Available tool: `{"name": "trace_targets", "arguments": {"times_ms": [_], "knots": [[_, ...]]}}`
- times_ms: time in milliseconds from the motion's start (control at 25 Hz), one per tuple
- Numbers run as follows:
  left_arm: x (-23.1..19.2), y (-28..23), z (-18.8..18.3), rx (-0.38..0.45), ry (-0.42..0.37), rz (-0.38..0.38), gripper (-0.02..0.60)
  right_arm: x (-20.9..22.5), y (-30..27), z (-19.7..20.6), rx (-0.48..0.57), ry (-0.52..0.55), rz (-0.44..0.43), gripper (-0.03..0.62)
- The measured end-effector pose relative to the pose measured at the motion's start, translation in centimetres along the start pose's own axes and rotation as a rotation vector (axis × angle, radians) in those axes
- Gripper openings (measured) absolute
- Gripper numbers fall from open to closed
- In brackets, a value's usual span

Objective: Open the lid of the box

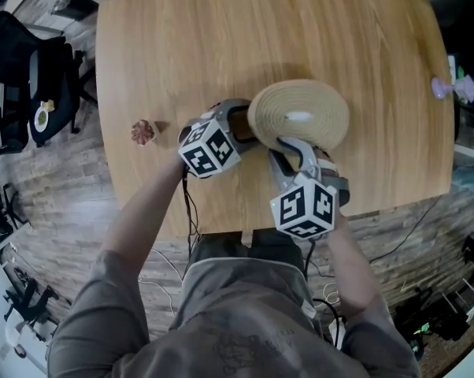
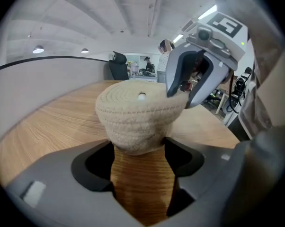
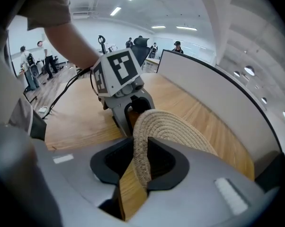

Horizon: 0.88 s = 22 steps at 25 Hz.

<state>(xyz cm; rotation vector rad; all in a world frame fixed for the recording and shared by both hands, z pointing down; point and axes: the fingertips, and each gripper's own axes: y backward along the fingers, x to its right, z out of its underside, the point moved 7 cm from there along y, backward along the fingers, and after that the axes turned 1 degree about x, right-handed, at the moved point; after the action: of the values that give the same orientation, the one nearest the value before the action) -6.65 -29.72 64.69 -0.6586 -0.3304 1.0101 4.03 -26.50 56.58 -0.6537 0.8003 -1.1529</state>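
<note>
A round woven rope box [image 2: 133,126] stands on the wooden table [image 1: 221,38], near its front edge. Its flat coiled lid [image 1: 298,115] has a small white knob in the middle. My left gripper [image 1: 241,124] reaches in from the left, and in the left gripper view [image 2: 138,150] its jaws press on both sides of the box's lower wall. My right gripper [image 1: 288,150] comes from the near side. Its jaws [image 3: 138,162] are closed on the lid's rim [image 3: 142,141], which runs edge-on between them. The box body is hidden under the lid in the head view.
A small reddish-brown object [image 1: 142,131] lies on the table to the left of the grippers. A purple item [image 1: 443,87] sits at the table's right edge. A black chair [image 1: 32,77] stands off the table's left side. Cables hang below the front edge.
</note>
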Motion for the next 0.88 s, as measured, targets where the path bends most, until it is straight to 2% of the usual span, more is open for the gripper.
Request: {"name": "trace_targets", "arguments": {"times_ms": [200, 320, 600, 720, 880], "knots": [[-0.1, -0.1, 0.0, -0.002, 0.012, -0.005, 0.334, 1.5, 2.4, -0.6, 0.124, -0.117, -0.031, 0.097], [0.0, -0.2, 0.0, -0.003, 0.02, -0.007, 0.334, 2.9, 4.4, -1.0, 0.225, -0.215, -0.018, 0.097], [0.4, 0.0, 0.0, -0.023, 0.083, -0.032, 0.313, 6.8, 10.0, 0.2, 0.534, -0.58, 0.101, 0.094], [0.4, 0.6, 0.3, -0.022, 0.105, -0.052, 0.296, 8.0, 11.4, 1.6, 0.573, -0.681, 0.173, 0.087], [0.2, 2.4, -0.1, 0.015, 0.146, -0.076, 0.262, 8.7, 12.6, 2.6, 0.582, -0.7, 0.23, 0.078]]}}
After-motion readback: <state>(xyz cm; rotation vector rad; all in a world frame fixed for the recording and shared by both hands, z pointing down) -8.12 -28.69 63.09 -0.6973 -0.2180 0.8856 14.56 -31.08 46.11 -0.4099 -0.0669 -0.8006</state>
